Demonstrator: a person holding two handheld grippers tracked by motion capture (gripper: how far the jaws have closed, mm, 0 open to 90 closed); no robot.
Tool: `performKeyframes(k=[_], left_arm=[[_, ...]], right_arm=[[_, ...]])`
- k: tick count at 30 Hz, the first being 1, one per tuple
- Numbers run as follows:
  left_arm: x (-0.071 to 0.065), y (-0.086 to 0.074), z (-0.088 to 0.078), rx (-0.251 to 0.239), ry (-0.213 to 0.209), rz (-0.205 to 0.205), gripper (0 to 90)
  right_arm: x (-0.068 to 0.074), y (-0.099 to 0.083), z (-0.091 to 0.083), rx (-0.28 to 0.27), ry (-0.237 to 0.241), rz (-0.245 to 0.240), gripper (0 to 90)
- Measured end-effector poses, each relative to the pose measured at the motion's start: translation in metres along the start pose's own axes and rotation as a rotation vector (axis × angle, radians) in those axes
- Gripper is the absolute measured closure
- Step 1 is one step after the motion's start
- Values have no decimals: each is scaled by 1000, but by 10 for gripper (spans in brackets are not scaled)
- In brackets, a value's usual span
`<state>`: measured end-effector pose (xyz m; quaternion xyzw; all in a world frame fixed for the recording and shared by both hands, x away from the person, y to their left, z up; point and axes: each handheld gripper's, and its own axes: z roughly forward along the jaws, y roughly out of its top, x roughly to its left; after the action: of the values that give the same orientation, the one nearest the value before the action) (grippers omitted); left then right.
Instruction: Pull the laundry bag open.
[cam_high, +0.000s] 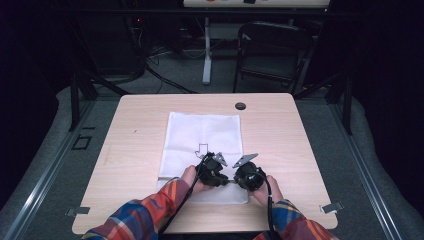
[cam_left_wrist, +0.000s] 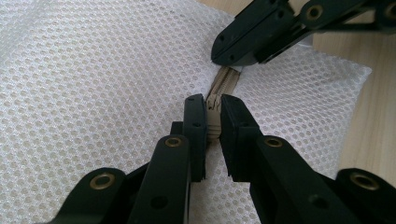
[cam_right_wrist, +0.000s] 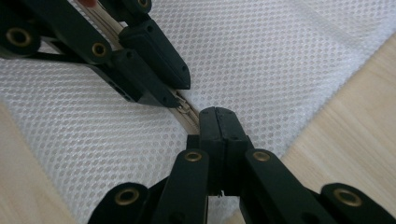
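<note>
A white mesh bag (cam_high: 205, 132) lies flat in the middle of the wooden table (cam_high: 280, 135), with its beige zipper (cam_left_wrist: 228, 77) along the near edge. My left gripper (cam_left_wrist: 212, 112) is shut on the zipper, and the beige tape is pinched between its two black pads. My right gripper (cam_right_wrist: 217, 116) is shut on the same zipper line a short way along, close to the bag's corner. In the high view the left gripper (cam_high: 212, 172) and the right gripper (cam_high: 250, 176) sit close together over the bag's near edge, each held by a hand in a plaid sleeve.
A small black outline mark (cam_high: 200, 148) is on the bag. The table has a round cable hole (cam_high: 240, 106) at the back and metal clips (cam_high: 331, 207) at the near corners. A dark chair (cam_high: 272, 50) stands behind the table.
</note>
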<state>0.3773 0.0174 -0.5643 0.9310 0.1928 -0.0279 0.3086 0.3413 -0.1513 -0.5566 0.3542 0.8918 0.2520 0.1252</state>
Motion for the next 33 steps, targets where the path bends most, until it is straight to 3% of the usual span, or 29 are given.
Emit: performKeyframes(k=[14, 18, 21, 33], left_arm=[[2, -1, 0, -7, -8, -23, 803], [0, -1, 0, -4, 4, -30, 805], [-1, 0, 0, -6, 10, -35, 809], [-1, -3, -7, 13, 20, -31, 813]], right_arm=[[-4, -1, 8, -36, 48, 46, 900], [-5, -1, 8, -38, 52, 40, 900], [-3, 0, 7, -28, 47, -1, 900], [-4, -1, 7, -22, 32, -3, 900]])
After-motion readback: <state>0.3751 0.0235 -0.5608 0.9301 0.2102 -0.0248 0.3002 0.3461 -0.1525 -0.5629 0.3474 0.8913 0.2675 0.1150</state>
